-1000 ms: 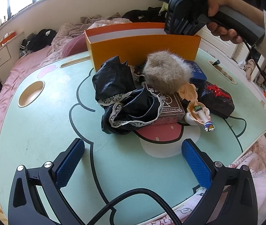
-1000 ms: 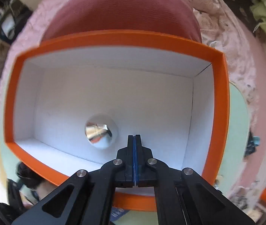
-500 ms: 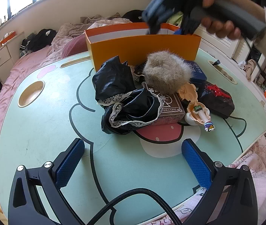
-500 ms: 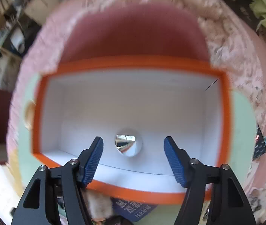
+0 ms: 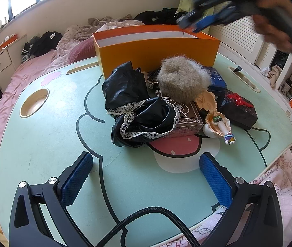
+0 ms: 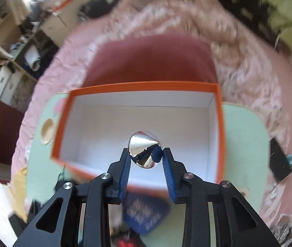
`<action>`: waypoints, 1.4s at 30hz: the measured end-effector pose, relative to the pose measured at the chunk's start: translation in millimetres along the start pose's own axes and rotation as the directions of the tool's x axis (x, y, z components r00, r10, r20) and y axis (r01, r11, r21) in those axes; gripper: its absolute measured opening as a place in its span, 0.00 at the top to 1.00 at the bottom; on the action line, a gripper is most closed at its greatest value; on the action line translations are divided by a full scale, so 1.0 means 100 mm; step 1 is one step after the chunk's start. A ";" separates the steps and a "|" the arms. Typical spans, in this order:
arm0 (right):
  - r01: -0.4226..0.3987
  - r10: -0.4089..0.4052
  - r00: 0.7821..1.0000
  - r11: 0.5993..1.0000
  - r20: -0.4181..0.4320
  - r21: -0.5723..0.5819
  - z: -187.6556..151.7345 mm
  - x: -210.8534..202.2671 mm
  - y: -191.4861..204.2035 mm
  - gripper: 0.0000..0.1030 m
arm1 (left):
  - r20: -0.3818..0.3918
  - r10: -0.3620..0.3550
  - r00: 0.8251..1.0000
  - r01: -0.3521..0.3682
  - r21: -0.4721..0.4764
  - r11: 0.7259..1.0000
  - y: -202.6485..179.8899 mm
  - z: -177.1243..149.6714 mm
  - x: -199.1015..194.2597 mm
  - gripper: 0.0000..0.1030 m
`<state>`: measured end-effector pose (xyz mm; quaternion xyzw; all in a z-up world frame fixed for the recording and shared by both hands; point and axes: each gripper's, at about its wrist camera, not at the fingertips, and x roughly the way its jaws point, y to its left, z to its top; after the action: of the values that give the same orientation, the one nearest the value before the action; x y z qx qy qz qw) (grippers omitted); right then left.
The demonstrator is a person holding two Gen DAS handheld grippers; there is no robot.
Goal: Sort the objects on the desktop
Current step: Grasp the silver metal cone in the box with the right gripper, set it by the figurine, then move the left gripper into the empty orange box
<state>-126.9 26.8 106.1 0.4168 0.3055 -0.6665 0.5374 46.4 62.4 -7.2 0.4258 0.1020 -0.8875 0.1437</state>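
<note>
Lace-trimmed black cloth (image 5: 144,121) fronts the pile on the bench (image 5: 43,144), dead ahead of wide-open left tongs (image 5: 146,160); right tongs (image 6: 147,151), just narrowing on nothing, hang over the orange box (image 6: 221,133) beyond.

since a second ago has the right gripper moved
Yes: the right gripper has risen and pulled back to the right, off the orange box, in the left wrist view.

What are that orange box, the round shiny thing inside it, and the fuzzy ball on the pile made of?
The orange box looks like matte cardboard: thin straight walls, white lining. The shiny round thing mirrors the room, so probably polished metal or mirrored plastic; which one is unclear. The fuzzy ball shows loose grey-tan hairs sticking out, likely faux fur or real hair.
</note>
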 end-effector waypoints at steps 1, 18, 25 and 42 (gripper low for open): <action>-0.014 0.015 0.999 1.000 0.041 -0.027 -0.17 -0.11 0.06 0.71 | 0.000 0.000 1.000 0.000 0.000 1.000 0.00 0.00 0.00 0.00; -0.062 0.070 0.954 0.997 0.290 -0.038 -1.66 -0.01 0.40 0.31 | 0.001 0.000 1.000 0.000 -0.004 1.000 0.01 0.00 0.00 0.00; 0.043 -0.032 0.941 0.999 0.338 -0.027 -2.23 -0.07 0.25 0.30 | 0.001 0.001 1.000 -0.001 -0.004 1.000 0.02 0.00 0.00 0.00; 0.193 -0.121 0.899 0.972 0.420 -0.133 -2.35 0.23 0.33 0.00 | 0.001 0.001 1.000 -0.001 -0.007 1.000 0.02 0.00 0.01 0.00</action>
<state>-43.7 209.1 -22.5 0.1942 0.2751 -0.7514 0.5674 46.6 60.2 -8.4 0.4251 0.1046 -0.8872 0.1458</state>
